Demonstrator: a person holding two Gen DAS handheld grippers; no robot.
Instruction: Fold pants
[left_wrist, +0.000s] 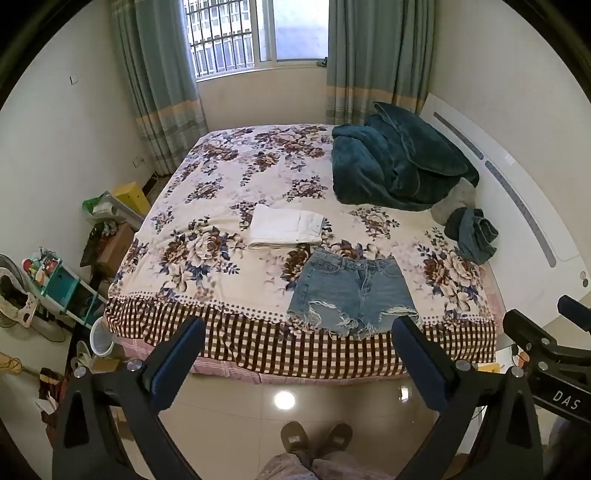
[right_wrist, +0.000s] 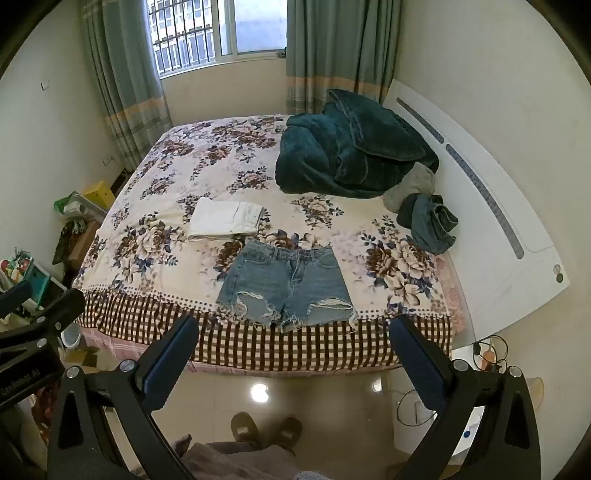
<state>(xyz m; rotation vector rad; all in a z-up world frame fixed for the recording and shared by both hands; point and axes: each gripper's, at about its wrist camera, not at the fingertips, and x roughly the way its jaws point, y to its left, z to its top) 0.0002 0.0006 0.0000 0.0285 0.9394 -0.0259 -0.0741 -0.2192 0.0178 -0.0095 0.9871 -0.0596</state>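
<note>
A pair of faded blue denim shorts (left_wrist: 352, 293) lies flat and face up on the bed (left_wrist: 221, 206), its fabric stiff-looking, with ripped patches on both legs and white frayed threads hanging from the hems. The waistband runs side to side at the far end; the two short legs point back toward the grippers, their fringes reaching the brown-and-white checked border of the floral bedsheet. The garment is wider than it is long, so its long axis runs crosswise to the fingers.

The left gripper (left_wrist: 299, 354) hangs over the glossy tiled floor (left_wrist: 332, 402) short of the bed edge, fingers spread wide and holding nothing. Its fingers are black angular arms faced with dark blue, finely textured pads (left_wrist: 177, 363). In the left wrist view the shorts lie ahead of the right-hand finger, just beyond its tip. The right gripper (right_wrist: 295, 352) is likewise spread wide and empty; in the right wrist view the shorts (right_wrist: 284, 286) lie ahead, between the two fingers and beyond the tips.

Further ahead and toward the left-hand finger lies a folded white garment (left_wrist: 286, 230), a neat flat rectangle. Well beyond the right-hand finger a plush dark teal blanket (left_wrist: 399, 166) is heaped in soft folds, and nearer, a crumpled dark blue-grey garment (left_wrist: 472, 234) sits by the smooth white headboard (left_wrist: 524, 206).
</note>
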